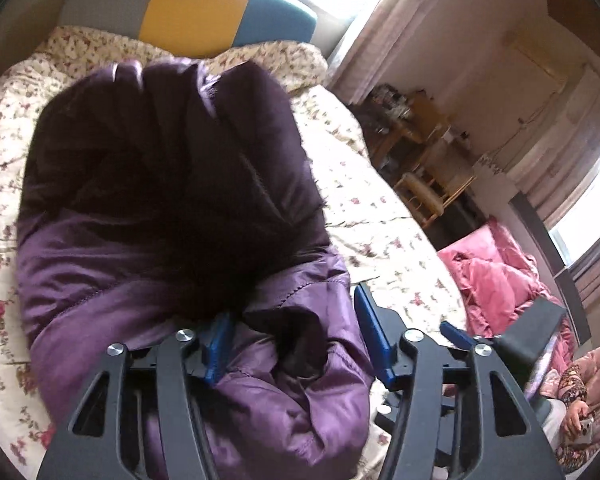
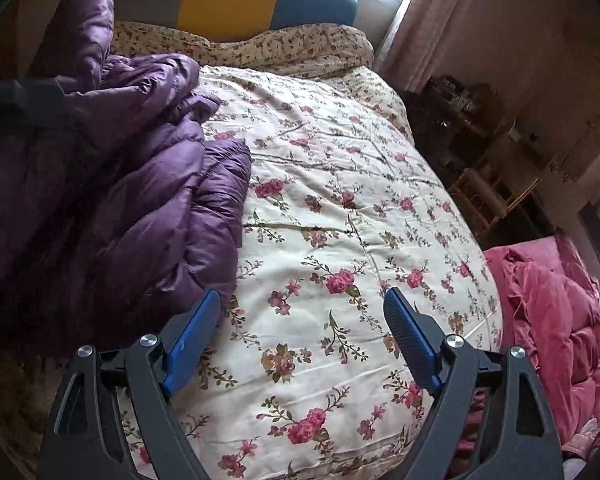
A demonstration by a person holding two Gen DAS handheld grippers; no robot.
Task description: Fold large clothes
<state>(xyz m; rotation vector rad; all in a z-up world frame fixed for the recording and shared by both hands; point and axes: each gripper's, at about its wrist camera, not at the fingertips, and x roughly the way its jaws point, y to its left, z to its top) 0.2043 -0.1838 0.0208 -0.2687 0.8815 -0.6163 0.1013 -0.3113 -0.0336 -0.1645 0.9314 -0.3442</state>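
Purple quilted down coat (image 1: 172, 208), shiny and puffy with a dark fur trim (image 1: 204, 248) bunched on top, lies crumpled on the cream floral bedspread (image 1: 380, 208) toward the left side of the bed, its bulk reaching up toward the grey, yellow and teal headboard (image 1: 196, 4). In the left wrist view the left gripper (image 1: 296, 332) sits right over the near end of the coat with its jaws partly apart: the left blue pad (image 1: 218, 346) is pressed into the purple fabric and half buried under the fur, while the right blue pad (image 1: 374, 338) stands clear of the cloth at the coat's edge, so a fold of the coat lies between the jaws without being pinched. The right gripper (image 2: 302, 344) hangs over bare bedspread with its jaws spread wide and nothing between them; its left blue pad (image 2: 190, 336) is just beside the coat's edge, though whether it touches the fabric cannot be told, and its right blue pad (image 2: 410, 338) is above the flower print. A rumpled pink quilted garment (image 2: 552, 300) lies off the bed's right side, well apart from the coat. At the lower right corner of the left wrist view a person's hand (image 1: 576, 420) holds a phone.
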